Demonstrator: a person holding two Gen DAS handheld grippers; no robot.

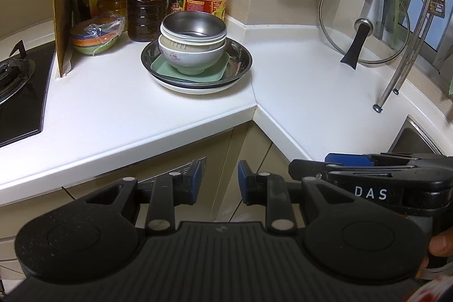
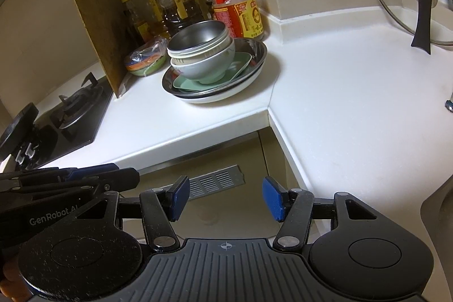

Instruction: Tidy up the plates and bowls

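One stack of dishes stands on the white counter (image 1: 141, 109) near the corner. From the top it holds a steel bowl (image 1: 194, 26), a cream bowl, a white flowered bowl (image 1: 192, 55), a green square plate (image 1: 218, 70), a steel dish (image 1: 243, 58) and a white plate (image 1: 198, 88). The right wrist view shows the same steel bowl (image 2: 198, 37), green plate (image 2: 237, 64) and steel dish (image 2: 260, 53). My left gripper (image 1: 220, 179) hangs off the counter's front edge, open narrowly and empty. My right gripper (image 2: 226, 198) is beside it, open wide and empty. Both are well short of the stack.
Oil bottles (image 1: 145, 4) and a bagged pile of coloured bowls (image 1: 96, 36) stand behind the stack beside a cardboard panel (image 1: 63, 4). A gas hob (image 1: 17, 92) lies left. A glass lid (image 1: 365, 19), rack legs (image 1: 396, 81) and a sink (image 1: 413, 137) are right.
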